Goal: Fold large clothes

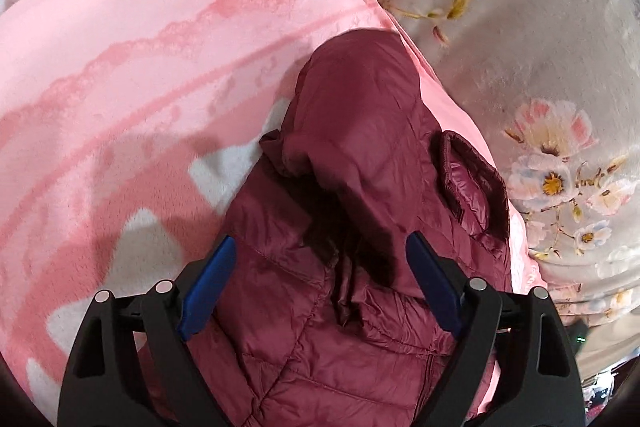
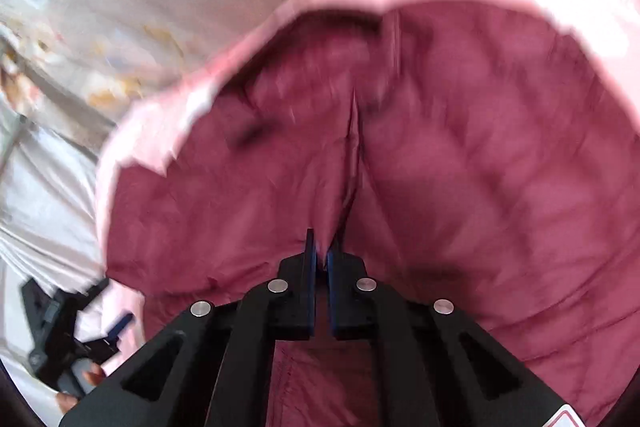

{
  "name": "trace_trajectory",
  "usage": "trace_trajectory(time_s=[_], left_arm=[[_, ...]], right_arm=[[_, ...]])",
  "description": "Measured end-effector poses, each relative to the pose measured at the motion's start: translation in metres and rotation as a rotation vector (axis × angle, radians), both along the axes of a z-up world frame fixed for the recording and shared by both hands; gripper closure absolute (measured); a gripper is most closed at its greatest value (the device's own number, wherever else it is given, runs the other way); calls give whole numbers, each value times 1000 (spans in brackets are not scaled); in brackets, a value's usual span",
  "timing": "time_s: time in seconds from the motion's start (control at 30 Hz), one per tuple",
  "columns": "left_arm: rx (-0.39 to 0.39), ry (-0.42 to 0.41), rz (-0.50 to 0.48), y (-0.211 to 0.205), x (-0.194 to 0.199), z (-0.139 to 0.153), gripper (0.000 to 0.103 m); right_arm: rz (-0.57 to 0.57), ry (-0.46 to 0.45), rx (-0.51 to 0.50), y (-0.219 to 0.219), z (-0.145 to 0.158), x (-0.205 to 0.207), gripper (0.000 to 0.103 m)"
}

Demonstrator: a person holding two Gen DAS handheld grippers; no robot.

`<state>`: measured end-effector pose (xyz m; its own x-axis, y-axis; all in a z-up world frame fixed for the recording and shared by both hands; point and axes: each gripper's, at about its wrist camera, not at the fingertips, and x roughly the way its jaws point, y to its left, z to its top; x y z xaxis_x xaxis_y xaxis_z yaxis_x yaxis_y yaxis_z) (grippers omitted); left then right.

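On the bed, left side first: a pink fleece blanket (image 1: pixel 132 75) lies spread out, soft and napped, with darker wavy stripes and pale grey patches. It seems to serve as the folding surface. On top of it lies the maroon puffer jacket (image 1: pixel 352 155), thin, shiny and quilted in stitched panels. Its hood points away from the camera, and a sleeve cuff (image 1: pixel 472 183) with an elastic gathered edge is turned up on the right. The left hand-held gripper (image 1: pixel 316 263) hangs over the jacket near the base of the hood, blue pads spread wide with nothing pinched between them; judged from this, it is lining up a new hold. Further right, beyond the blanket's edge, is a grey plush bedcover (image 1: pixel 540 39) printed with pale flowers. In the right wrist view, which is motion-blurred, the right hand-held gripper (image 2: pixel 322 255) has its pads pressed together on a raised ridge of jacket fabric, and the cloth pulls up to the pinch in a tented crease. That hold probably lifts one edge so it can be carried over for a fold. The slick shell looks likely to slip and the filling to spring back. At the lower left of that view the other gripper and a few fingers (image 2: pixel 94 377) show.
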<state>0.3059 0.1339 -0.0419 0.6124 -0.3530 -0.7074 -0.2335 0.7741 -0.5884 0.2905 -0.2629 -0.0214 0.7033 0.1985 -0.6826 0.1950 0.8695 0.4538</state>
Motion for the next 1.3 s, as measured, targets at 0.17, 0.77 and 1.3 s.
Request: trace_trajectory(time_s=[0.17, 0.77, 1.3], left_arm=[[-71, 9, 14, 11, 10, -4, 19], [-106, 68, 70, 4, 66, -20, 95], [163, 66, 40, -11, 65, -45, 101]], right_arm=[[-143, -59, -270, -42, 41, -40, 99], [-116, -69, -211, -68, 24, -58, 99], [-119, 148, -252, -72, -60, -54, 100]])
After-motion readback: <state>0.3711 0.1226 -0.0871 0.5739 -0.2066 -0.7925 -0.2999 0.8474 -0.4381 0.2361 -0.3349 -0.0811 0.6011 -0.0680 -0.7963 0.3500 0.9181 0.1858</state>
